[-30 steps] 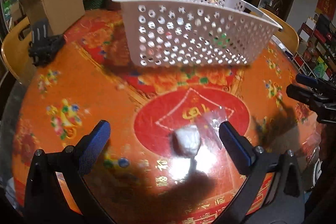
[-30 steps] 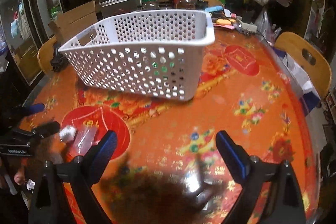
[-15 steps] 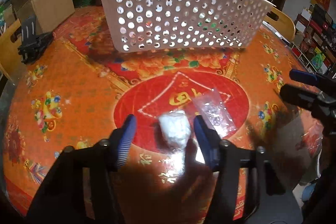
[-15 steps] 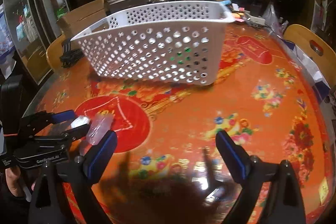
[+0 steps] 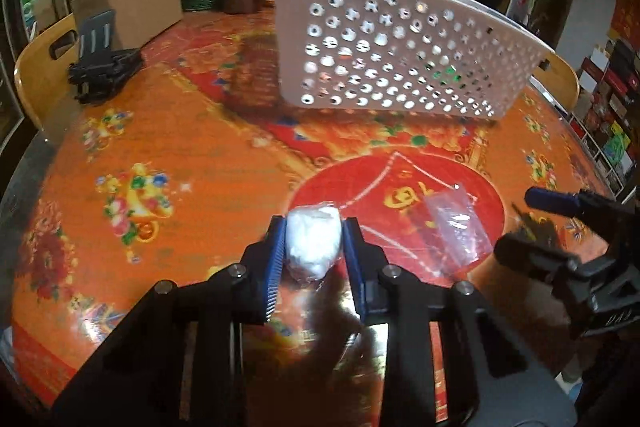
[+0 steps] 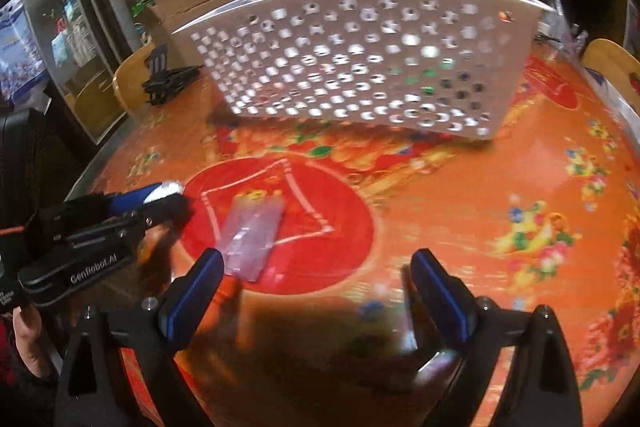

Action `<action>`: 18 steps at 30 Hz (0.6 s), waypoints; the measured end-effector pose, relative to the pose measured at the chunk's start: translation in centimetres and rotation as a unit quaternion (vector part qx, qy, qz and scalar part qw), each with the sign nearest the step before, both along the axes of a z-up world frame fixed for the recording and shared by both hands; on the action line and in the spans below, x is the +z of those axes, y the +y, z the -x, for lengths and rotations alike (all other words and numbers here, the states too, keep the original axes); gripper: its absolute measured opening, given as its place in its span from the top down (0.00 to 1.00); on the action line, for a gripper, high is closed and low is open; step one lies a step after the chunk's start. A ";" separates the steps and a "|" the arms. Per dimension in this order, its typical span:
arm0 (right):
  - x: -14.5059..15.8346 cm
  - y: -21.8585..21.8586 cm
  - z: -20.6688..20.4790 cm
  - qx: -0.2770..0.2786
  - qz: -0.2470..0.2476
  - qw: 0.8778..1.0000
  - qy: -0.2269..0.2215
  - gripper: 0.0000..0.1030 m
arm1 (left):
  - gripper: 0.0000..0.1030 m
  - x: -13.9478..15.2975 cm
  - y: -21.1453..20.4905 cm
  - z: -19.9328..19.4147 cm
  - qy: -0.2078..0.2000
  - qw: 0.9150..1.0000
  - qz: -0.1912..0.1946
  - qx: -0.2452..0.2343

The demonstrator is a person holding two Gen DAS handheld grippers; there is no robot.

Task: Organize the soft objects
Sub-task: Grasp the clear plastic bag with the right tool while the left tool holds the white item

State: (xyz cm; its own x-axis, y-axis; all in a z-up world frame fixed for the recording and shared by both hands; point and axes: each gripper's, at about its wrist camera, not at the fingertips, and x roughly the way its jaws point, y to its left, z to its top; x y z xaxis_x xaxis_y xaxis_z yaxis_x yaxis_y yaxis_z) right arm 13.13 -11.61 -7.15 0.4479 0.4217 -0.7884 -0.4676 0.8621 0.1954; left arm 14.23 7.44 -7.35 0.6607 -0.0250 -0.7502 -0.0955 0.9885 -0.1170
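Legibly, "GenRobot.AI" on the left gripper (image 6: 160, 197) (jaws pinching white wad (image 5: 313, 245)); right gripper (image 6: 316, 291) jaws spread.

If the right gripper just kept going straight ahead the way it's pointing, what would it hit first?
Probably the white perforated basket. The right gripper is open and aimed over bare tablecloth; the clear plastic packet lies left of its line, by the left fingertip. Depth is hard to judge, so it might meet the table first.

The left gripper (image 5: 313, 241) jaws clamp a white wrapped bundle (image 5: 314, 242) above the orange table (image 5: 168, 131).
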 end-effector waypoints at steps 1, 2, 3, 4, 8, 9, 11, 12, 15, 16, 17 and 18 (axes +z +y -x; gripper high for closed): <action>-0.1 0.4 0.1 0.005 -0.002 1.000 0.000 0.08 | 0.74 0.1 0.4 0.1 -0.001 1.000 0.002 0.003; -0.2 0.8 0.2 0.010 -0.005 1.000 0.000 0.08 | 0.74 0.0 0.6 0.2 -0.002 1.000 0.002 0.005; -0.2 1.3 0.3 0.015 -0.007 1.000 0.001 0.08 | 0.74 0.0 0.8 0.3 -0.003 1.000 0.004 0.006; -0.2 1.9 0.3 0.021 -0.007 1.000 0.000 0.09 | 0.74 0.0 0.9 0.3 -0.003 1.000 0.006 0.007; -0.2 3.7 0.6 0.037 0.004 0.999 -0.008 0.19 | 0.74 -0.2 1.2 0.5 -0.004 1.000 0.012 0.009; -0.3 4.1 0.7 0.040 0.010 0.999 -0.008 0.24 | 0.74 -0.2 1.3 0.5 -0.005 1.000 0.013 0.009; -0.5 4.7 0.7 0.044 0.019 0.999 -0.007 0.32 | 0.74 -0.1 1.3 0.6 -0.006 1.000 0.013 0.009; -0.5 5.0 0.8 0.045 0.024 0.999 -0.007 0.35 | 0.74 -0.1 1.3 0.7 -0.007 1.000 0.012 0.009; -0.6 5.4 0.8 0.044 0.036 0.998 -0.015 0.45 | 0.74 -0.2 1.3 0.8 -0.007 1.000 0.012 0.009; -0.6 5.4 0.8 0.043 0.037 0.998 -0.016 0.48 | 0.74 -0.2 1.3 0.7 -0.006 1.000 0.012 0.009; -0.6 5.5 0.8 0.042 0.042 0.998 -0.019 0.54 | 0.74 -0.3 1.3 0.6 -0.005 1.000 0.013 0.008; -0.6 5.5 0.8 0.041 0.047 0.998 -0.022 0.59 | 0.74 -0.3 1.3 0.6 -0.004 1.000 0.014 0.008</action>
